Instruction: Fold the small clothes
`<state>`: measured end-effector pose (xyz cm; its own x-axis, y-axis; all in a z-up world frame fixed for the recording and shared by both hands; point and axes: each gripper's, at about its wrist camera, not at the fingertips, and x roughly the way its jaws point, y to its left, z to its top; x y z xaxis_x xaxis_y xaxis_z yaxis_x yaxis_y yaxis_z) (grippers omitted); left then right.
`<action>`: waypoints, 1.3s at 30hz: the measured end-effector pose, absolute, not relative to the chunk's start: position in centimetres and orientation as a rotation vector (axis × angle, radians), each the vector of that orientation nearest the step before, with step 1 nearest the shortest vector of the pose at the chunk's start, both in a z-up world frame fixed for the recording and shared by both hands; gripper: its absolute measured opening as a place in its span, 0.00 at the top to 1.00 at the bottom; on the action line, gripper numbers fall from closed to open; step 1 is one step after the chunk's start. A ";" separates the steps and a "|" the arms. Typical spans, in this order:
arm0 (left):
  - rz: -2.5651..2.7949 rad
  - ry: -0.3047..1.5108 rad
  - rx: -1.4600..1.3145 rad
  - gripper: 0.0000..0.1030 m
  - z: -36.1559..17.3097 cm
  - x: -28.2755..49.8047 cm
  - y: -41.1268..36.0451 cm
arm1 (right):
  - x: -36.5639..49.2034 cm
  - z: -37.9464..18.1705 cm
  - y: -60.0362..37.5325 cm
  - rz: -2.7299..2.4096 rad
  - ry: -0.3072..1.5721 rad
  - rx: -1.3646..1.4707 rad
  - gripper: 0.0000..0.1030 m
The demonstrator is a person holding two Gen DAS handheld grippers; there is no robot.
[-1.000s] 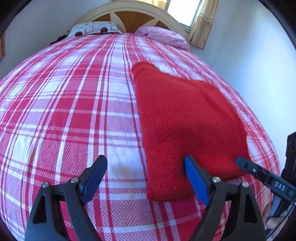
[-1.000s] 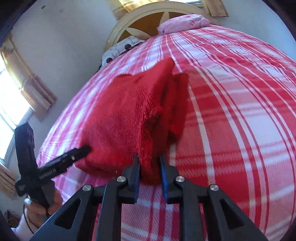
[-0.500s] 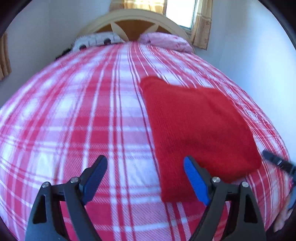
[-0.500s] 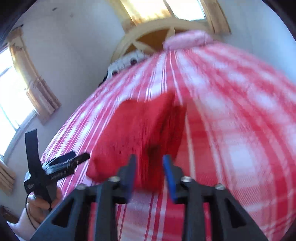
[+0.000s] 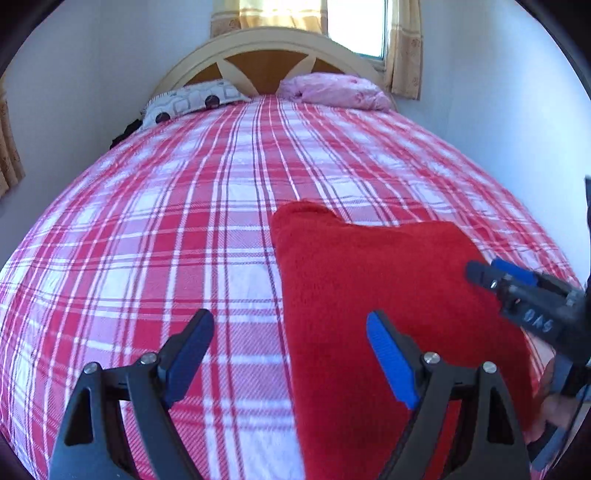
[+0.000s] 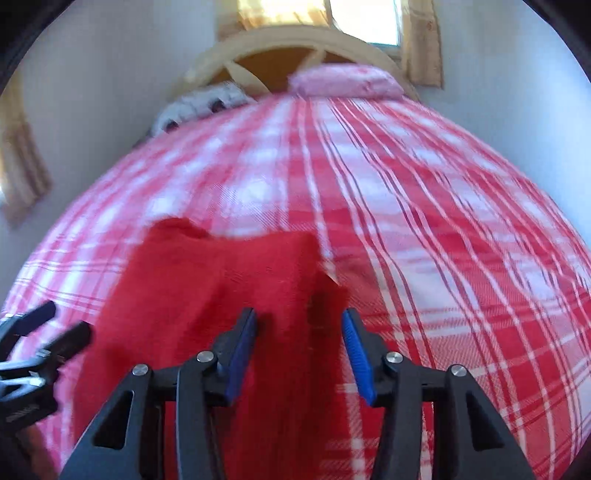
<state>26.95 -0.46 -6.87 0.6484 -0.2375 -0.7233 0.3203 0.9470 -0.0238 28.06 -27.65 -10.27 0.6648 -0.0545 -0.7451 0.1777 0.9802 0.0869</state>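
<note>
A folded red knit garment [image 5: 369,277] lies flat on the plaid bed cover [image 5: 166,240], right of the middle. My left gripper [image 5: 289,319] hangs wide open above the garment's left edge, nothing pressed between its blue pads. In the blurred right wrist view my right gripper [image 6: 299,315] hovers over the garment's [image 6: 221,280] right edge. Its jaws are apart and closing slightly, and the pads do not press the cloth. Each gripper shows in the other's view: the right gripper [image 5: 491,271] at the far right, the left gripper [image 6: 64,323] at the far left.
A patterned pillow [image 5: 192,99] and a pink pillow [image 5: 332,90] lie at the wooden headboard [image 5: 266,70]. White walls close in on both sides, with a curtained window [image 5: 354,26] behind. A hand [image 5: 554,406] holds the right gripper at the bed's near right edge.
My right gripper let go of the raised red fold, opened and drew back; the garment now lies flat. The left gripper also drew back and up, staying open.
</note>
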 end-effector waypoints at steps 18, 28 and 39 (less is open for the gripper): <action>-0.328 0.862 0.110 0.06 -8.5 27.8 0.5 | 21.4 -12.1 -34.6 -0.031 0.688 0.594 0.36; -0.339 0.955 -0.125 0.02 -9.1 29.9 1.7 | 21.4 -10.2 -33.1 0.050 0.671 0.615 0.34; -0.337 0.999 -0.087 0.00 -11.2 30.6 -0.5 | 24.6 -13.8 -31.5 0.101 0.784 0.626 0.29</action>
